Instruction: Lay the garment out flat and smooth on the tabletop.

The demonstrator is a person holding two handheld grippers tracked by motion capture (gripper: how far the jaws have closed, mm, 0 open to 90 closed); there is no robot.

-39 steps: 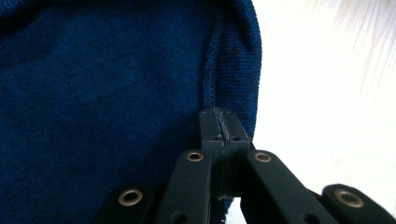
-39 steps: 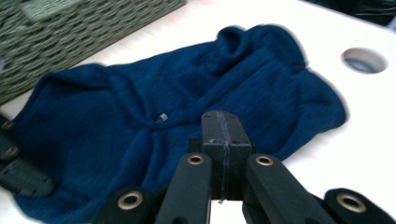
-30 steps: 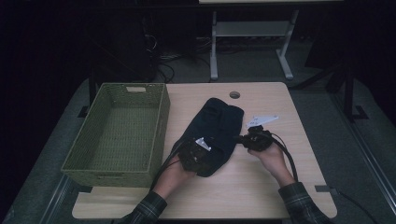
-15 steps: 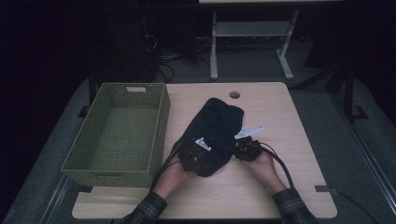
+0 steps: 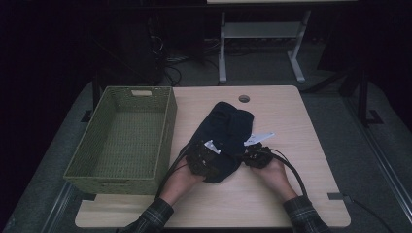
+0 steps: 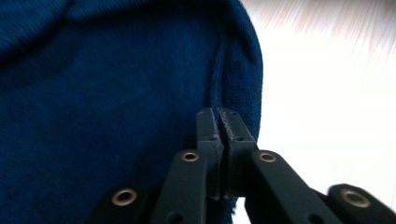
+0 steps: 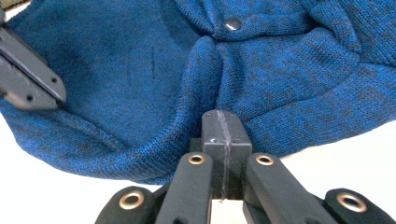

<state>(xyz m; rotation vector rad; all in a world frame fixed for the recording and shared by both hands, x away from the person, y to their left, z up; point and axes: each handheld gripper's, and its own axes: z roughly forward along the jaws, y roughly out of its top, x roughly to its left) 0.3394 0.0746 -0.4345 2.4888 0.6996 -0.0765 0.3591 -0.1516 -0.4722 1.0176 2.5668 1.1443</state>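
A dark blue knit garment (image 5: 227, 127) lies spread across the middle of the wooden table (image 5: 301, 194). My left gripper (image 5: 204, 156) rests on the garment's near left part. In the left gripper view its jaws are closed at a hem ridge of the blue cloth (image 6: 116, 93), which runs straight into the tips (image 6: 218, 114). My right gripper (image 5: 254, 156) is at the garment's near right edge. Its jaws (image 7: 223, 116) are shut where a pucker of the knit (image 7: 205, 65) gathers into them, below a dark button (image 7: 232, 23). The left gripper's fingers (image 7: 28, 81) show at the left of that view.
A green woven basket (image 5: 167, 126) stands empty at the table's left, close to the garment. A round cable hole (image 5: 244, 98) sits near the far edge. Black cables (image 5: 291, 170) trail from both grippers toward the person's sleeves. Bare tabletop lies right of the garment.
My right gripper has moved left and down, from out over bare table to the garment's right edge. The left gripper and the garment stayed about where they were.
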